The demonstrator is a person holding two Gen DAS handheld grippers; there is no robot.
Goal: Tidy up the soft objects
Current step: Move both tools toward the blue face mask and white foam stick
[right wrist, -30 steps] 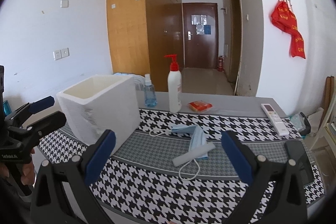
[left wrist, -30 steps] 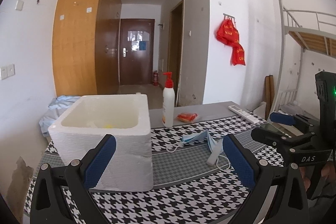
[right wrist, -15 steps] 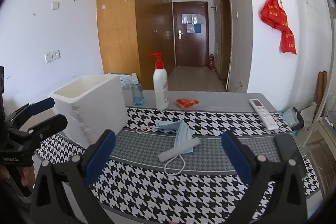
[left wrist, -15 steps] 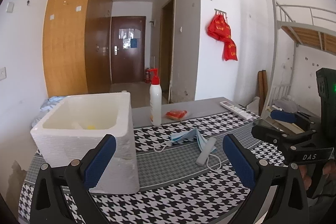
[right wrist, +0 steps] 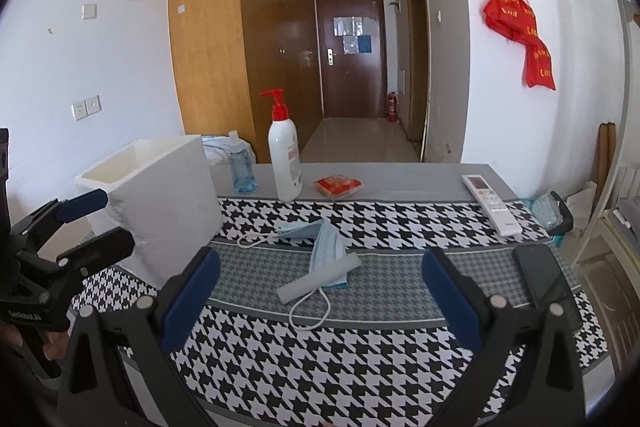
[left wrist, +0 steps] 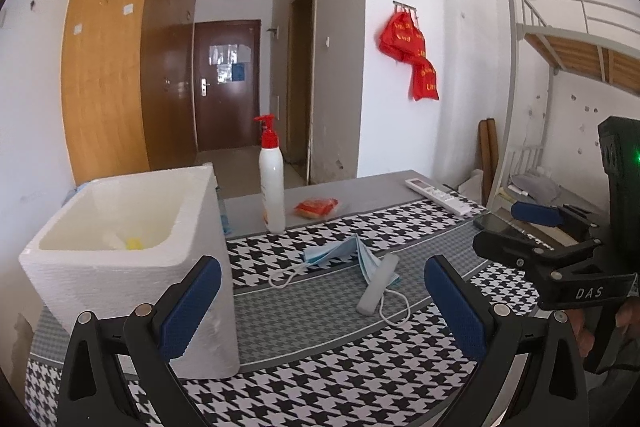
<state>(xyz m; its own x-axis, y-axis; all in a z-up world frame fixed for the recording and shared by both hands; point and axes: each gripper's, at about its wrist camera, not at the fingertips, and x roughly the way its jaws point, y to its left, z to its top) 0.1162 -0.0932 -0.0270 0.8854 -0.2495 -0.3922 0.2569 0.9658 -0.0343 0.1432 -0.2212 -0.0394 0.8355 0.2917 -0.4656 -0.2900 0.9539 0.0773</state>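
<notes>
Dormitory-style living room. Metal loft bed with wooden slats high on the right, beside a white wall. Tall wooden wardrobe left of a narrow hallway ending at a dark brown door, with a fire extinguisher beside the door. Red bags on wall hooks right of the hallway. In front of the hallway, a table under a houndstooth cloth, bearing a pump bottle and a remote.

Left gripper jaws spread wide, empty, right gripper likewise wide apart, empty, side by side
</notes>
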